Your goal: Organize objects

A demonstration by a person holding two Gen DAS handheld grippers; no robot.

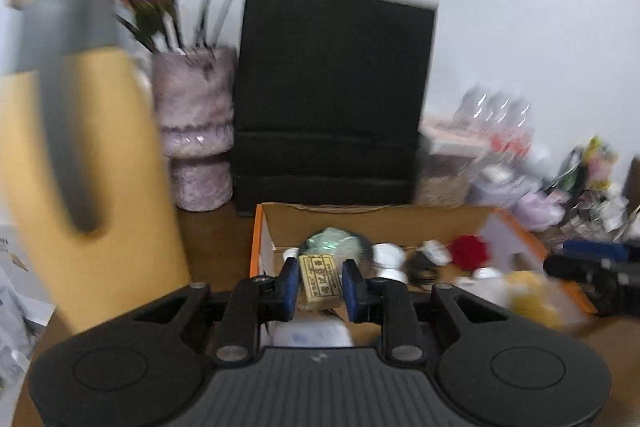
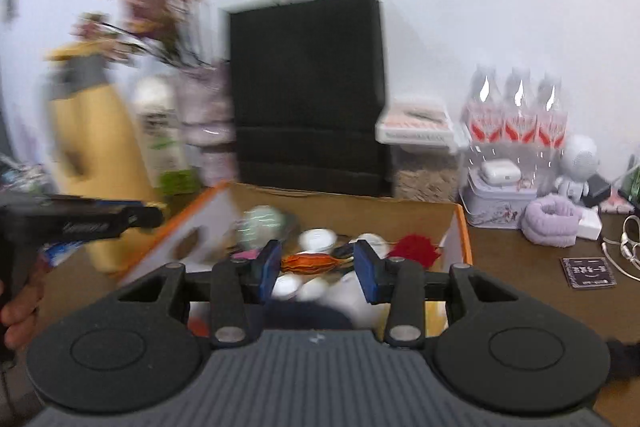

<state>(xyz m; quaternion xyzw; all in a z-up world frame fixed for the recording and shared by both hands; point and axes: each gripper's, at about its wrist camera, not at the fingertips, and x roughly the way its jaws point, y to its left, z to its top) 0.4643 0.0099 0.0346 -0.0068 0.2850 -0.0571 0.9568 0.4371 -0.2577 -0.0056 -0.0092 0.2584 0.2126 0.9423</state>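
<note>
An open cardboard box (image 1: pixel 360 217) with orange edges holds several small items; it also shows in the right wrist view (image 2: pixel 400 211). My left gripper (image 1: pixel 320 283) is shut on a small tan packet with printed text (image 1: pixel 319 281), held over the box's near side. My right gripper (image 2: pixel 316 267) is open and empty above the box, over an orange folded item (image 2: pixel 310 261), white jars (image 2: pixel 318 239) and a red pompom (image 2: pixel 412 247). A green-white ball (image 1: pixel 334 241) lies in the box. Both views are blurred.
A black paper bag (image 1: pixel 332 95) stands behind the box. A yellow jug with grey handle (image 1: pixel 80 147) and a pink vase of dried flowers (image 1: pixel 196 123) stand left. Bottles (image 2: pixel 516 111), a tin (image 2: pixel 496 199), a purple roll (image 2: pixel 552 221) and a dark card (image 2: pixel 588 271) sit right.
</note>
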